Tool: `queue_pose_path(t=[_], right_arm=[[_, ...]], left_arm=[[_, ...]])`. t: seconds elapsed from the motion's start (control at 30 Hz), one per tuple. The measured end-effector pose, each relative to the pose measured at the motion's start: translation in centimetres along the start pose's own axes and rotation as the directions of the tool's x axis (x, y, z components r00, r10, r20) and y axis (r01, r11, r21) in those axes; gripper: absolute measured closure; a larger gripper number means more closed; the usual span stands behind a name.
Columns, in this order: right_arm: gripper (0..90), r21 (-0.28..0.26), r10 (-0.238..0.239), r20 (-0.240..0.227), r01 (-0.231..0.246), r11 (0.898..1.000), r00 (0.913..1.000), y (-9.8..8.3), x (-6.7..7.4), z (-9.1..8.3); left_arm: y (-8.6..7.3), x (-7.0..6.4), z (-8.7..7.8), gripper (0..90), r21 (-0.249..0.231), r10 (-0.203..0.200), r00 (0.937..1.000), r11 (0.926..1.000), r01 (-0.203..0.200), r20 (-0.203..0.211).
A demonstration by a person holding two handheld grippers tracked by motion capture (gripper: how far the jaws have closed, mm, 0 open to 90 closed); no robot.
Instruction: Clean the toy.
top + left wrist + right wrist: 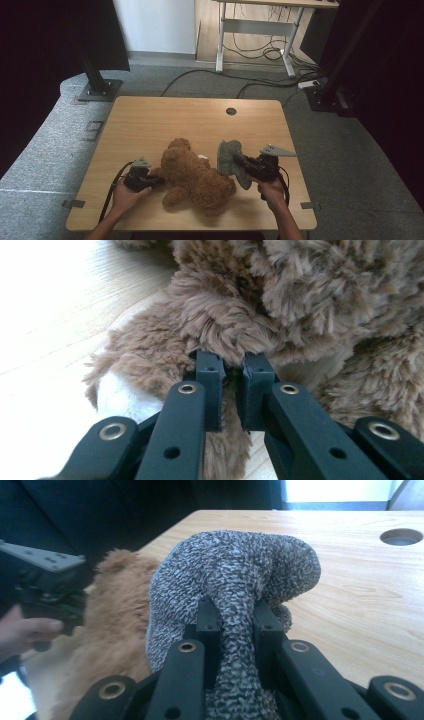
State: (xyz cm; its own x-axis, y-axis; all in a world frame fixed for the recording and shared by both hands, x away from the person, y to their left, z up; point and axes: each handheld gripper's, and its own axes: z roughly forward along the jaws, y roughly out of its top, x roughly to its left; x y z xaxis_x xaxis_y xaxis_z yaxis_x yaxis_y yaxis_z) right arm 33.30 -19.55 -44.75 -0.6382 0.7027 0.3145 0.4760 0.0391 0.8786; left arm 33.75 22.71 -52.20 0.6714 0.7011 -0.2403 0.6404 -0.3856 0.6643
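1. A brown plush bear (195, 176) lies on the wooden tabletop (150, 125), its head toward the far edge and its legs toward the person.
2. The left gripper (156, 181), held in the person's left hand (126, 196), has its jaws at the bear's left side, touching the fur.
3. The right gripper (235, 161), in the right hand (272, 190), holds a grey knitted cloth (229, 159) just right of the bear, raised off the wood.
4. A round hole (230, 111) sits near the tabletop's far edge.
5. Cables (260, 82) trail across the grey floor beyond.
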Motion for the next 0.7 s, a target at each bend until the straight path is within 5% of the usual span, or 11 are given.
queue_pose_path(t=[0.23,0.7], right_arm=[[78.4,0.094,-0.022,-0.013,0.024,0.995,0.9997,-1.6,0.6,1.6],[78.4,0.229,-0.039,0.078,0.021,0.973,0.9962,-4.5,-0.4,5.8]], left_arm=[[0.0,0.0,0.0,81.2,0.001,-0.001,1.0000,1.0000,0.001,-0.001],[0.0,0.0,0.0,81.2,-0.001,-0.001,1.0000,1.0000,0.001,-0.007]])
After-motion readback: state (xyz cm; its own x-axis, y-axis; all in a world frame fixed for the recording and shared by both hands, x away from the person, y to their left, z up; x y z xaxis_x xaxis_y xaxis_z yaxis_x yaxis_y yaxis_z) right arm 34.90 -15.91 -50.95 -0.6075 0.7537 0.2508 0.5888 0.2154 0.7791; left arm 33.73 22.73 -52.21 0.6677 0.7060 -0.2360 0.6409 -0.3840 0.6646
